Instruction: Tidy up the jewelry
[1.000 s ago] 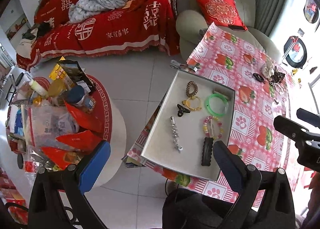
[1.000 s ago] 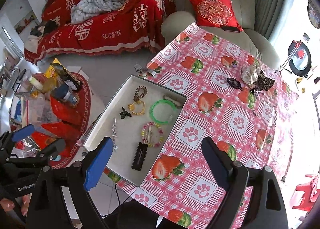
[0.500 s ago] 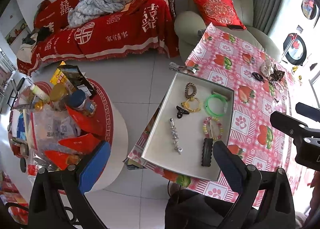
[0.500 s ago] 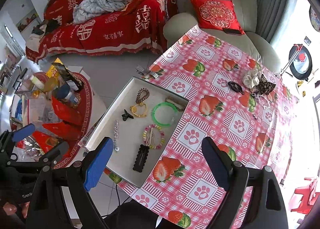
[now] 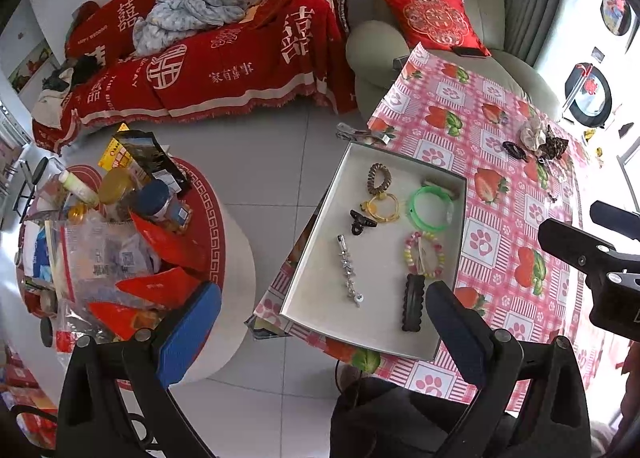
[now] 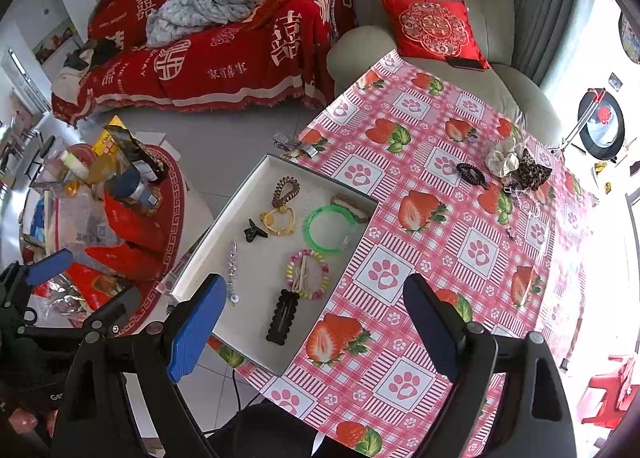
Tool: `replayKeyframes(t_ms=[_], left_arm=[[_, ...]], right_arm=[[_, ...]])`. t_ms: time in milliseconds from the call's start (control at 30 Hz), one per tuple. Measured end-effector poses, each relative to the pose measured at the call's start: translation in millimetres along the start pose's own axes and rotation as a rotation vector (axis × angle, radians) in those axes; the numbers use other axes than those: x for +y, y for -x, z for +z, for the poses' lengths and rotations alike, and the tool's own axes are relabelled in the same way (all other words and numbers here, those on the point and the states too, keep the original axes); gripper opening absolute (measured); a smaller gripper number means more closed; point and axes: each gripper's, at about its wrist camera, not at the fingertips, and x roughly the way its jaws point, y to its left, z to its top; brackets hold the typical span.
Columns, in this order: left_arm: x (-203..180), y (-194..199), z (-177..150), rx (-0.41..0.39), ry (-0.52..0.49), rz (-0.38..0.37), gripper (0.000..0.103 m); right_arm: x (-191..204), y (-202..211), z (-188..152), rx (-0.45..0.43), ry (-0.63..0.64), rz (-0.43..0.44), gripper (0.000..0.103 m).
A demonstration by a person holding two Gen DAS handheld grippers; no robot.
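A shallow white tray (image 5: 320,266) (image 6: 224,234) sits at the table's left edge. It holds a green bangle (image 6: 330,229), a bead bracelet (image 6: 307,274), a black hair clip (image 6: 282,317), a yellow tie (image 6: 277,219), a brown coil tie (image 6: 285,191), a small black claw clip (image 6: 253,231) and a silver pin (image 6: 232,272). More pieces lie far right: a black coil tie (image 6: 471,174), a white scrunchie (image 6: 505,157), a leopard scrunchie (image 6: 530,172). My left gripper (image 5: 320,332) is open and empty, high above the tray's near edge. My right gripper (image 6: 314,332) is open and empty above the tray's near right corner.
The table wears a pink strawberry-print cloth (image 6: 440,258). A round white side table (image 5: 224,258) piled with bottles and red packets stands to the left. A red-covered sofa (image 5: 208,50) and a grey armchair (image 5: 440,18) stand beyond. A metal clip (image 5: 360,135) lies past the tray's far corner.
Both grippers have drifted slightly, so the views shift a little. Both stay open and empty. Nothing on the table has moved.
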Motion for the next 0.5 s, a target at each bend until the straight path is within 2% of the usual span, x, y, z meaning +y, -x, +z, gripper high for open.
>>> replayKeyframes(t_ms=[500], left_arm=[[-1.1,-0.1,-0.9,0.000,-0.001,0.001,0.103]], right_arm=[[0.5,0.4,0.5,-0.002,0.000,0.000,0.092]])
